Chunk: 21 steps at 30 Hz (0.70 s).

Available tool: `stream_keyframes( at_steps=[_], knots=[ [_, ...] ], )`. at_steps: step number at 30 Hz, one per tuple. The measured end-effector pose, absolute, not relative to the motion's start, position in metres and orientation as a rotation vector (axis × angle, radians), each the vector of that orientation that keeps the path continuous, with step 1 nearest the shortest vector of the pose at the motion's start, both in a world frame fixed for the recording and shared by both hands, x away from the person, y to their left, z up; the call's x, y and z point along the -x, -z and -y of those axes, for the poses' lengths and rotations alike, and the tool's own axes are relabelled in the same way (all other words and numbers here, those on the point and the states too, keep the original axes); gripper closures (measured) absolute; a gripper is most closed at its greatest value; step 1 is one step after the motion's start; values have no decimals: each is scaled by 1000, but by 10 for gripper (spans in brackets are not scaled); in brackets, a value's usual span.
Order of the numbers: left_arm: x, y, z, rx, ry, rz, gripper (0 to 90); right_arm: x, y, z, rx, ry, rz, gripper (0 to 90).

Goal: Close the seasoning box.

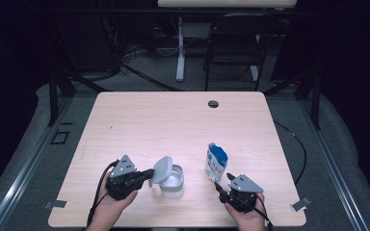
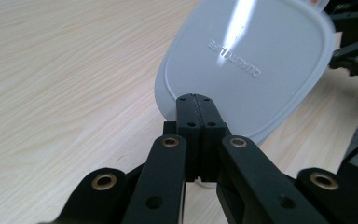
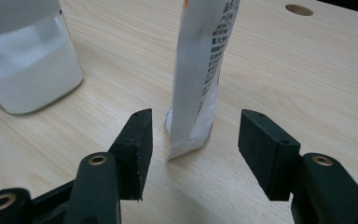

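Grey lid (image 2: 247,65) is tilting off the tub (image 1: 172,182), pinched in our left claw (image 1: 149,174), while our right claw (image 3: 193,149) is gaping around the standing pouch (image 3: 200,70), readying a pour.

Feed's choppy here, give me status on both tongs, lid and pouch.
Left tongs shut on lid, lid tilted off the container. Right tongs open, pouch upright just ahead, untouched. Nothing in the way.
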<state>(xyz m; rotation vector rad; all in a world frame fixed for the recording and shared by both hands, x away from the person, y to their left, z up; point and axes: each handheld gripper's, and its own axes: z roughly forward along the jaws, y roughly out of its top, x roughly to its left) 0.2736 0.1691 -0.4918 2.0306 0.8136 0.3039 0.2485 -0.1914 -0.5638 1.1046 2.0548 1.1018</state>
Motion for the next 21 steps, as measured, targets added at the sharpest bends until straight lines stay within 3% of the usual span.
stream_keyframes(
  at_steps=[11, 21],
  knots=[
    [-270, 487, -171, -2021, -325, -803, 900, -247, 564, 191, -1105, -1101, -2057, 448],
    [-278, 489, -195, -1984, -342, -882, 900, -245, 562, 193, -1103, -1100, -2060, 449]
  ],
)
